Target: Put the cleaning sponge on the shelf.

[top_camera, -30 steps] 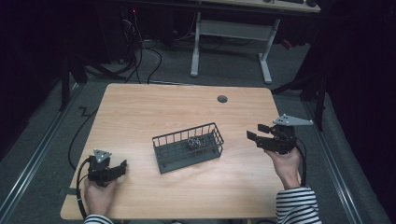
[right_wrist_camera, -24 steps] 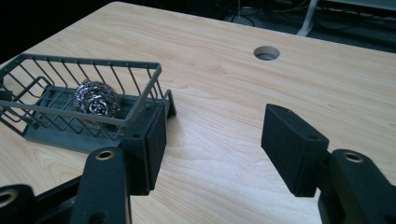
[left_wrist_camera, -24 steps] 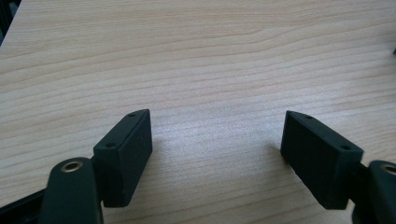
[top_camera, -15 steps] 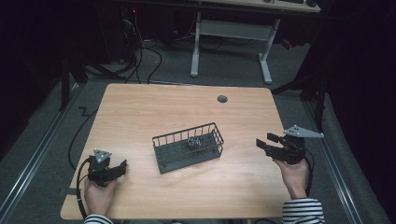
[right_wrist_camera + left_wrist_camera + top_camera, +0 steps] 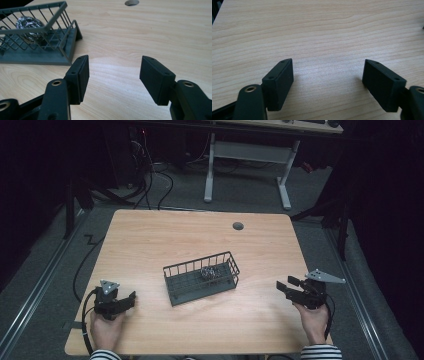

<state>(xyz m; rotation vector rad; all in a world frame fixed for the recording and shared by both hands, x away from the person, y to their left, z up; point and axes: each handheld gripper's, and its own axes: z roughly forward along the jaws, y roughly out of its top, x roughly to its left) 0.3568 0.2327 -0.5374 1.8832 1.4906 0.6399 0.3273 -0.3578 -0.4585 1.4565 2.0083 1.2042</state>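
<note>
A dark grey wire basket (image 5: pixel 172 288) stands in the middle of the wooden table (image 5: pixel 170 235). A steel-wool scourer (image 5: pixel 211 272) lies inside it near its right end. In the right gripper view the basket (image 5: pixel 53 58) and the scourer (image 5: pixel 28 24) are at the upper left. My right gripper (image 5: pixel 289 288) is low over the table's right front, open and empty, jaws towards the basket. My right gripper (image 5: pixel 113 75) has bare wood between its jaws. At the left front my left gripper (image 5: pixel 127 301) rests low, open and empty. My left gripper (image 5: pixel 327 80) stands over bare wood.
A round cable hole (image 5: pixel 238 226) is set in the table's far side, and also shows as a cable hole (image 5: pixel 131 2) in the right gripper view. Behind the table stands a white desk frame (image 5: pixel 248 155). Cables (image 5: pixel 150 180) lie on the dark floor.
My right gripper has come down and back towards the table's front right corner, away from the basket. My left gripper has stayed put.
</note>
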